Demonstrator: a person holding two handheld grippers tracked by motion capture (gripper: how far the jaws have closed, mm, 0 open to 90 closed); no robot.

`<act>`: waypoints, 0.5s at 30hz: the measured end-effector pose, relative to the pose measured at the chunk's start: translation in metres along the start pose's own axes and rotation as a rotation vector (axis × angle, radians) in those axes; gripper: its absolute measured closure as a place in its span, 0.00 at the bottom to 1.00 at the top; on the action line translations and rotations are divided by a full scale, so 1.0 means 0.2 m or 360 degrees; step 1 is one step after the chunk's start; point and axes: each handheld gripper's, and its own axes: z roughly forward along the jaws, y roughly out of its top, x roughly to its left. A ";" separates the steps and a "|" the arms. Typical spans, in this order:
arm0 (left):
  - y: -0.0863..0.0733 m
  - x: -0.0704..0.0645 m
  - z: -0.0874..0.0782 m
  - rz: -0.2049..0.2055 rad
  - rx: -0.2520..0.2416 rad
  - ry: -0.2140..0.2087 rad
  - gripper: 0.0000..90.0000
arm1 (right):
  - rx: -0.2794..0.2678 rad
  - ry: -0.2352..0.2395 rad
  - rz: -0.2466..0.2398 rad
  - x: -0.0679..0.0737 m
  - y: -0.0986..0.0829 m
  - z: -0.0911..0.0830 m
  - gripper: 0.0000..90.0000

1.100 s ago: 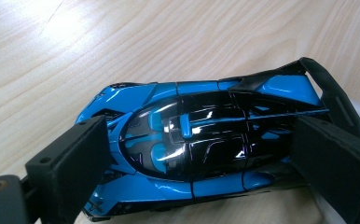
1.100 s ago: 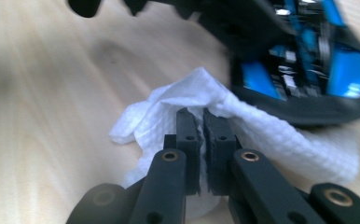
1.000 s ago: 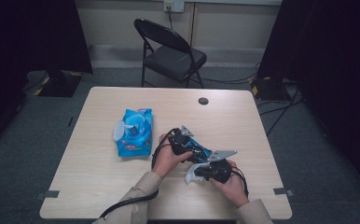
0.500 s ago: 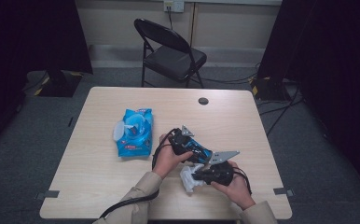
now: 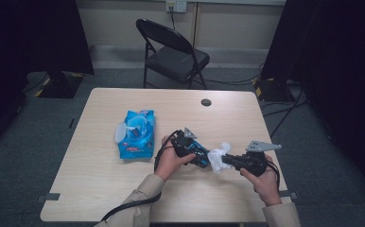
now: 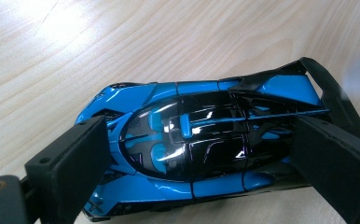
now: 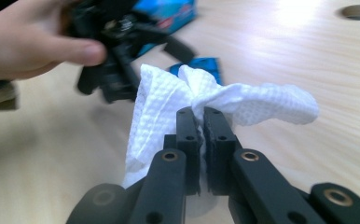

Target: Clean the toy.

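I'm gripping the blue toy car [image 6: 201,140] in my left gripper [image 6: 201,158], while my right gripper [image 7: 201,116] is pinching a white wipe [image 7: 169,100] over the table [image 5: 124,189].

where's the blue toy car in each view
high view: the blue toy car sits just right of centre, clamped in the left tongs, its tip beside the white wipe.
left gripper view: it spans the centre of the picture, roof up, held between the two black jaws.
right gripper view: a small blue piece of it peeks out behind the wipe, top centre.
shared landmark: the light wood table.
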 end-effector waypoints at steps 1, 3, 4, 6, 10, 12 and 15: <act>0.00 0.00 0.00 0.0001 0.0001 0.0000 0.05 | -0.0009 -0.0034 0.0013 -0.02 -0.01 -0.01 0.96; 0.00 0.00 0.00 0.0001 0.0000 0.0000 0.05 | -0.0017 -0.0088 0.0039 -0.04 -0.02 -0.02 0.96; 0.00 0.00 0.00 -0.0004 -0.0004 -0.0002 0.05 | -0.0023 -0.0112 0.0051 -0.06 -0.03 -0.02 0.96; 0.00 0.00 0.00 -0.0005 -0.0004 -0.0003 0.05 | -0.0033 -0.0164 0.0072 -0.08 -0.04 -0.02 0.96; 0.00 0.00 0.00 -0.0002 0.0002 -0.0001 0.05 | -0.0059 -0.0269 0.0090 -0.12 -0.05 -0.02 0.96; 0.00 0.00 0.00 -0.0003 -0.0001 -0.0002 0.05 | -0.0073 -0.0306 0.0115 -0.13 -0.06 -0.01 0.96; 0.00 0.00 0.00 -0.0006 -0.0001 -0.0002 0.05 | -0.0048 -0.0353 0.0138 -0.16 -0.07 0.02 0.96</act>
